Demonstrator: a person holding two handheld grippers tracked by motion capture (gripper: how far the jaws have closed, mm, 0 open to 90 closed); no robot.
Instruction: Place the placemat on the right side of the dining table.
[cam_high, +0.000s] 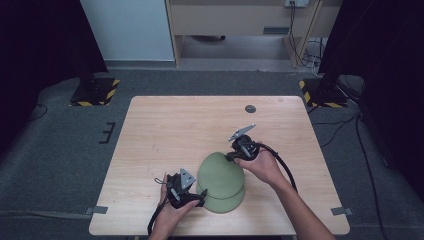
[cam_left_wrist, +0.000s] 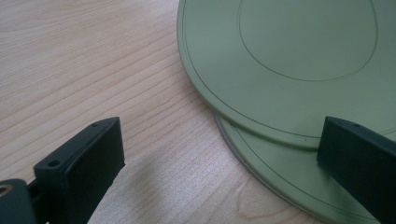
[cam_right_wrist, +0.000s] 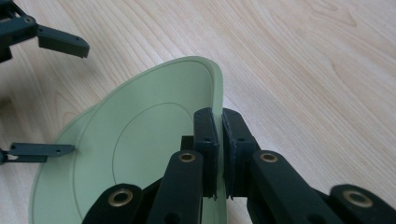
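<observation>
Plates: the top plate is tilted up off the bottom plate, its rim clenched by the right gripper. Left gripper waits released beside the bottom plate; separating looks half done.

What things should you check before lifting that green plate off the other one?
1. Right gripper shut on the top plate's rim: ok.
2. Top plate tilted up off the bottom plate: ok, its gripped edge is raised.
3. Left gripper open: ok, jaws stand wide apart.
4. Left gripper pinning the bottom plate: not ok, one jaw reaches over the plates' edge, neither presses down.
5. Bottom plate flat on the table: ok.
6. Grip firm enough not to slip: cannot tell.
</observation>
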